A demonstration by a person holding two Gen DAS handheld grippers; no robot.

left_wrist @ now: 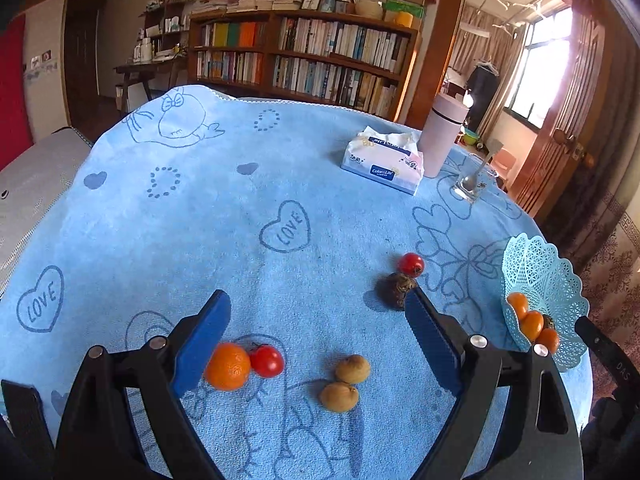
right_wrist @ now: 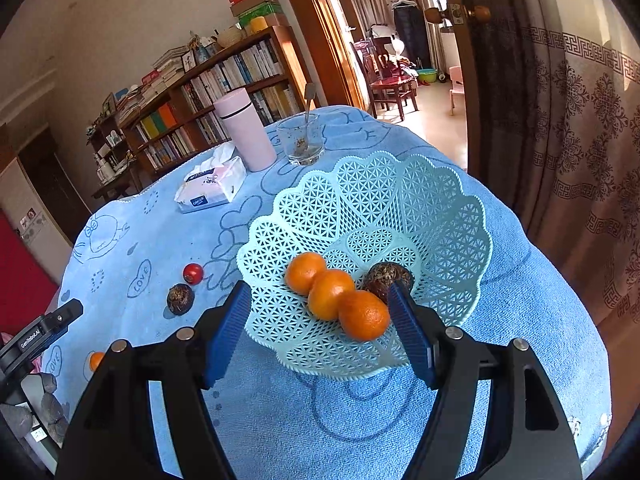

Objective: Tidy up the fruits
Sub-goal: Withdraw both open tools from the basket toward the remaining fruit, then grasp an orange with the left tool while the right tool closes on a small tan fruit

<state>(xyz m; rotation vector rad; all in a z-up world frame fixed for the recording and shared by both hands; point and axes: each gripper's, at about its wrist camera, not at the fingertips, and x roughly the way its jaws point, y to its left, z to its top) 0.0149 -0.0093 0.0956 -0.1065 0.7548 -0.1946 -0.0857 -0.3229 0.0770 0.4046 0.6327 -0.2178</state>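
The pale blue lattice basket point(right_wrist: 400, 208) stood near the worktop point(left_wrist: 200, 220) edge and held three oranges point(right_wrist: 330, 294) in a touching row, with one dark brown fruit point(right_wrist: 384, 278) just beside them. The right gripper point(right_wrist: 320, 332) hovered over its near rim, fingers apart and empty. The left gripper point(left_wrist: 320, 340), fingers likewise apart, hung above loose fruit on the cloth: an orange point(left_wrist: 228, 366) touching a red tomato point(left_wrist: 267, 361), and two tan fruits point(left_wrist: 346, 384).
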